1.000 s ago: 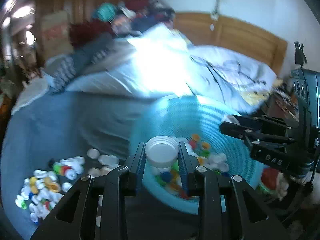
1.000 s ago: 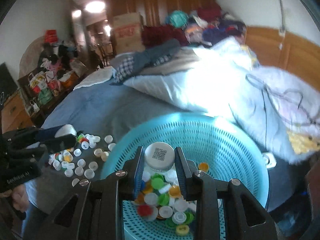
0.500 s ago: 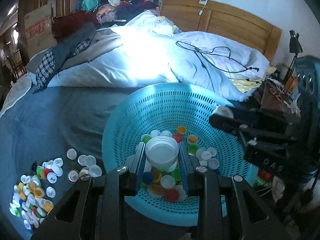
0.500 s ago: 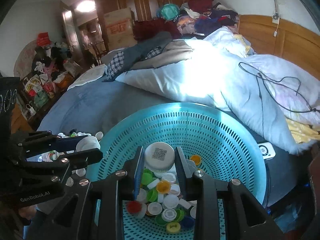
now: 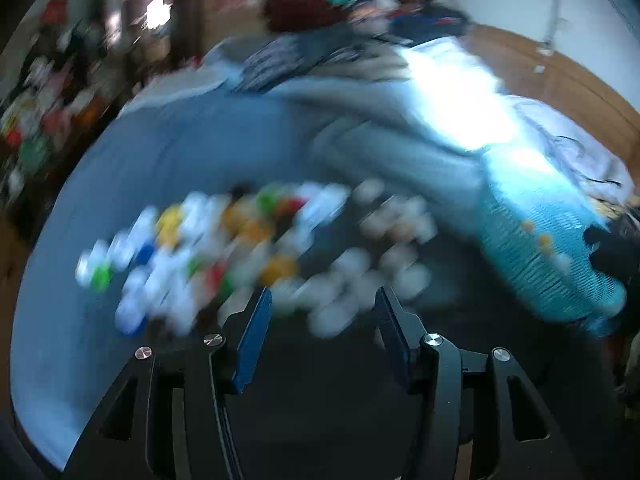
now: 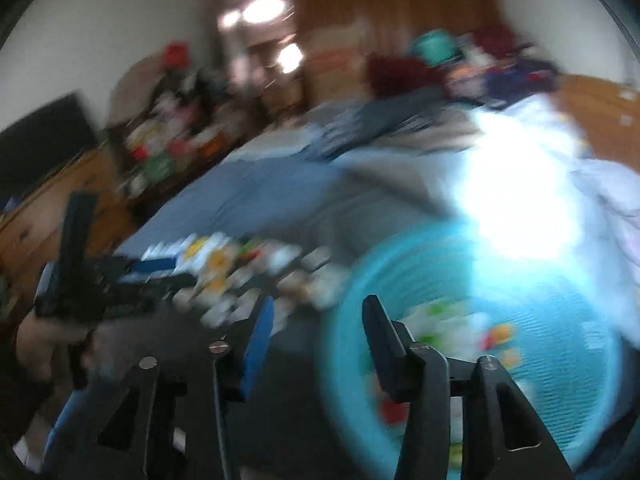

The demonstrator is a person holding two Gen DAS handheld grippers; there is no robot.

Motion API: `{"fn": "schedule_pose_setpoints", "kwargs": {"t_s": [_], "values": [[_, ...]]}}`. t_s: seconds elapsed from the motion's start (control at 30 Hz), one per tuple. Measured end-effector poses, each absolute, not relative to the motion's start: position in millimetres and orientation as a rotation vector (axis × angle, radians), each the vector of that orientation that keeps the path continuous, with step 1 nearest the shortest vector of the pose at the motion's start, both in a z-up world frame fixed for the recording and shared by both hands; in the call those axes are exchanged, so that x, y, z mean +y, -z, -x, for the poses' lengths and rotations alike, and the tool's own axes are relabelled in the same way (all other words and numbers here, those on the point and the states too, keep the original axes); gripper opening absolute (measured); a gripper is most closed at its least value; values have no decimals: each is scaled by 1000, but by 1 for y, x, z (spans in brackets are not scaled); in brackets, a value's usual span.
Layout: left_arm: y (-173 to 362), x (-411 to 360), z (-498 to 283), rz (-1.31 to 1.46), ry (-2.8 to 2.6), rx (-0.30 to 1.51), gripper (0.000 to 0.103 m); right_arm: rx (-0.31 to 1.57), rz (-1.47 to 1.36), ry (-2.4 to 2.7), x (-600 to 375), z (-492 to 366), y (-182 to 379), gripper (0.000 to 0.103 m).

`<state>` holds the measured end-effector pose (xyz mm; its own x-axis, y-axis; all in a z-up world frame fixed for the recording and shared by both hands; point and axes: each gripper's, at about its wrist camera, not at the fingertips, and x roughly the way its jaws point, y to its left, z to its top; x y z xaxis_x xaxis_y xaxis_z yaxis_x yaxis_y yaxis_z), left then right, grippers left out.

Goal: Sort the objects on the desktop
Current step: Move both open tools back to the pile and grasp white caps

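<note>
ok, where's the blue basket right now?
The blue basket fills the lower right of the right wrist view, on the bed just right of the loose bottle caps. In the left wrist view it sits at the right edge.

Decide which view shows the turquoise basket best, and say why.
The right wrist view: the basket fills its lower right, open side showing, with blurred caps inside. The left wrist view catches only a smeared strip of the basket at the right edge, and little of its inside.
</note>
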<state>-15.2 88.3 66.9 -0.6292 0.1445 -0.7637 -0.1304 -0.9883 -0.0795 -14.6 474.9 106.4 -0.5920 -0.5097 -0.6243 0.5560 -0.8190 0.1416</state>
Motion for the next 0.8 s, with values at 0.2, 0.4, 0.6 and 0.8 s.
{"fn": "schedule_pose_setpoints", "kwargs": {"t_s": [0.2, 0.4, 0.6, 0.8], "values": [[-24, 66, -6, 1355, -2657, -156, 47, 211, -1066, 2152, 389, 30, -20, 37], [-15, 73, 1, 1290, -2605, -192, 47, 269, -1096, 2176, 364, 51, 24, 37], [-9, 104, 29, 1219, -2558, -108, 47, 286, -1082, 2173, 358, 61, 29, 37], [6, 107, 44, 1236, -2561, -137, 47, 242, -1070, 2164, 372, 58, 21, 31]]}}
